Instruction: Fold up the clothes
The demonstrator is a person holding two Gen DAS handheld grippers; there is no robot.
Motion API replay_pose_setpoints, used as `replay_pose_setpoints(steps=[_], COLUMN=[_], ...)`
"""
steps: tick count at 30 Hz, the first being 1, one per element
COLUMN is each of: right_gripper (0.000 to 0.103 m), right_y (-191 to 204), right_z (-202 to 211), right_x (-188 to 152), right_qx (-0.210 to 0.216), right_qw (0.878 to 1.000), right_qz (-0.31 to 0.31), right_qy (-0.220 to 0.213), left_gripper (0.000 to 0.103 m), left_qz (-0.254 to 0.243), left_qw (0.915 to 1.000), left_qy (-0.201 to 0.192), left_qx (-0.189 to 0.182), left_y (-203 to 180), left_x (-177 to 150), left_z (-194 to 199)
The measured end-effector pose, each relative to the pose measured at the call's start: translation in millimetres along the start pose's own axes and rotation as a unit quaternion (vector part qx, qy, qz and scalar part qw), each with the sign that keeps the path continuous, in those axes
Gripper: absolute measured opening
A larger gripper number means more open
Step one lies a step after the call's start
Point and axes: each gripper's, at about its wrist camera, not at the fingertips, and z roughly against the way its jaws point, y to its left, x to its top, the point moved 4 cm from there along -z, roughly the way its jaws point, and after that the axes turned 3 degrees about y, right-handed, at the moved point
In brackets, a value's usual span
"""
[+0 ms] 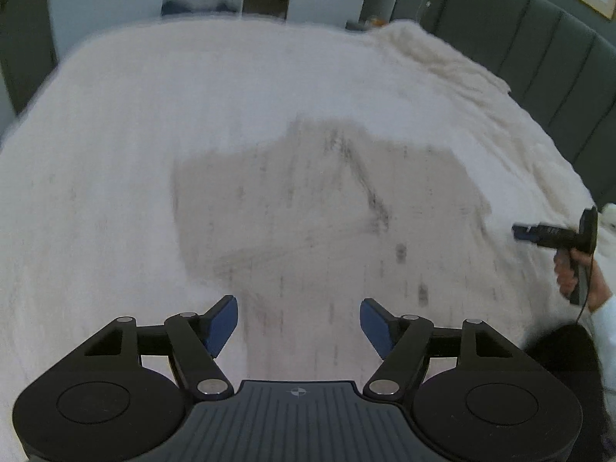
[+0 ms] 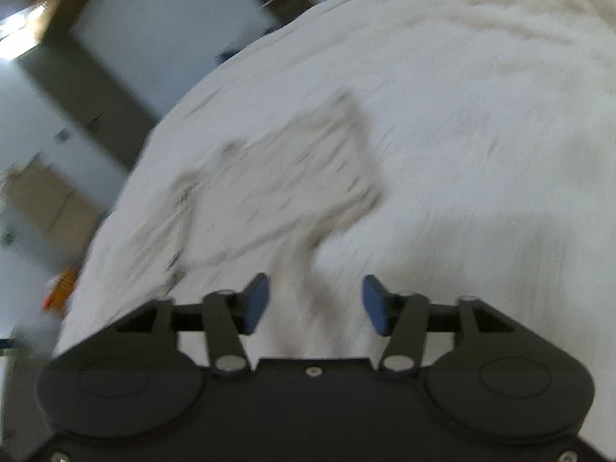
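Grey garment (image 1: 323, 200) lies flat on the bed (image 1: 115, 134); I see both my left hand-held gripper (image 1: 298, 325) and right hand-held gripper (image 2: 315, 304) gaping, empty.

Pale grey garment (image 1: 327, 208) with dark speckled markings, lying flat and folded into a roughly rectangular shape on the white bedspread (image 1: 115, 134). In the right wrist view the same garment (image 2: 277, 177) appears blurred; finer details cannot be told.

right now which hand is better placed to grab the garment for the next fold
Probably right. A strip of the pale patterned garment runs down between the open jaws of the right gripper. The left gripper, also open, hangs over the white bedcover, the garment lying beyond it.
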Motion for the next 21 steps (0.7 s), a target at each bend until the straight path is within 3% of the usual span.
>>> replay_pose_setpoints(steps=[1,4,6,10,13,15,16,18,19,20,21], right_gripper=[0.058,0.060,0.061,0.061,0.051,0.036,0.033,0.021,0.014,0.002,0.002], right_y=[1,-6,-9,-14,-21,-21,-18,-11,-9,-7,-5], right_z=[9,36,43,46,38,31,30,27,24,23,23], right_x=[-11,-38,-46,-62,-73,-81,-87,-96,-98,-101,-102], right_qx=[0.007,0.003,0.003,-0.012,-0.021,-0.014,0.003,0.037,0.043,0.045,0.042], right_qw=[1.000,0.998,0.997,0.994,0.992,0.991,0.990,0.986,0.985,0.984,0.983], right_qz=[0.005,0.007,-0.002,0.008,0.004,-0.004,-0.008,-0.013,-0.010,-0.006,-0.001], right_qy=[0.014,0.060,0.081,0.111,0.125,0.133,0.142,0.162,0.168,0.174,0.176], left_gripper=[0.066,0.066,0.066,0.066,0.068,0.062,0.055,0.049,0.042,0.028,0.018], left_qz=[0.003,-0.033,-0.037,0.021,0.075,0.111,0.120,0.134,0.137,0.146,0.148], left_qw=[0.9999,0.9991,0.9993,0.9976,0.9929,0.9885,0.9874,0.9816,0.9795,0.9741,0.9717], left_qy=[0.009,0.012,-0.004,-0.030,0.011,0.048,0.051,0.060,0.064,0.080,0.089], left_qx=[-0.005,0.026,0.002,-0.059,-0.092,-0.090,-0.089,-0.122,-0.133,-0.153,-0.161], left_y=[10,23,24,36,40,42,42,41,41,41,40], left_x=[-17,-69,-93,-100,-98,-96,-96,-95,-96,-98,-99], left_z=[-8,-41,-64,-84,-118,-129,-130,-134,-135,-139,-142])
